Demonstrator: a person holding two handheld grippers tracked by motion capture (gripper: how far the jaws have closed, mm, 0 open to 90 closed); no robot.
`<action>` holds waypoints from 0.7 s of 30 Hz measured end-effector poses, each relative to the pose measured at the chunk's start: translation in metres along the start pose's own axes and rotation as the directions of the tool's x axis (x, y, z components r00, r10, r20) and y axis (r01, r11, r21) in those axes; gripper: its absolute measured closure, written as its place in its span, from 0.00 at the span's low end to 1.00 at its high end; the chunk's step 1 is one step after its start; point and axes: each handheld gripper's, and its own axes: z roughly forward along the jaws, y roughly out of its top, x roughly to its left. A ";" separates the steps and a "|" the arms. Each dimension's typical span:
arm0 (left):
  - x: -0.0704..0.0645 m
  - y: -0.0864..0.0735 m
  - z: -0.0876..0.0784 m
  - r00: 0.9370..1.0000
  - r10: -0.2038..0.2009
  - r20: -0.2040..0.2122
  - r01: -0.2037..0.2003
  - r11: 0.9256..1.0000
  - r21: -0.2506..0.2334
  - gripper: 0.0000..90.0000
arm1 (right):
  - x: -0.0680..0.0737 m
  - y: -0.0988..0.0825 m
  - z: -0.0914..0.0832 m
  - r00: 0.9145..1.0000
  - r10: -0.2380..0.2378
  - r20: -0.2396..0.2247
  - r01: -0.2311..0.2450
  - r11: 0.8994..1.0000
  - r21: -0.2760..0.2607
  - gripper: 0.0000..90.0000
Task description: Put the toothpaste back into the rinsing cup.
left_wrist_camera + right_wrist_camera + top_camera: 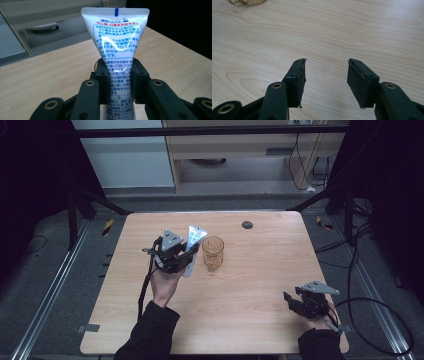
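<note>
- High view: the left tool [176, 257] is seen above the middle of the wooden worktop [260, 285], clenched on a white toothpaste tube [193, 246] whose flat crimped end points away from the person. An amber glass mug [213, 253] is stood just beside the tube, on its right. The right tool [302, 301] is held low near the worktop's near right corner, well apart from the tube.
- Left gripper view: the toothpaste tube [116, 47] is gripped between the two black pads [102, 75], its crimped end raised above them and its printed side turned to the camera.
- Right gripper view: the right tool [326, 75] is shown released, a clear gap left between its pads [297, 80] with bare worktop [337, 32] below.
</note>
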 end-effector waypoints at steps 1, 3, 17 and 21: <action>0.001 0.001 0.001 1.000 -0.006 0.001 0.006 1.000 -0.008 0.79 | 0.000 0.000 0.000 1.000 0.000 0.000 0.000 1.000 0.000 0.54; 0.002 0.004 0.003 1.000 -0.012 -0.005 0.012 1.000 -0.024 0.79 | 0.000 0.000 0.000 1.000 -0.002 0.001 0.002 1.000 0.002 0.55; 0.011 0.015 0.034 0.996 -0.086 -0.027 0.083 0.990 -0.115 0.79 | 0.001 -0.002 0.002 1.000 -0.014 -0.004 0.014 1.000 -0.006 0.52; 0.011 0.017 0.042 0.994 -0.101 -0.038 0.094 0.984 -0.153 0.79 | 0.000 -0.002 0.003 1.000 -0.019 -0.004 0.019 1.000 -0.010 0.51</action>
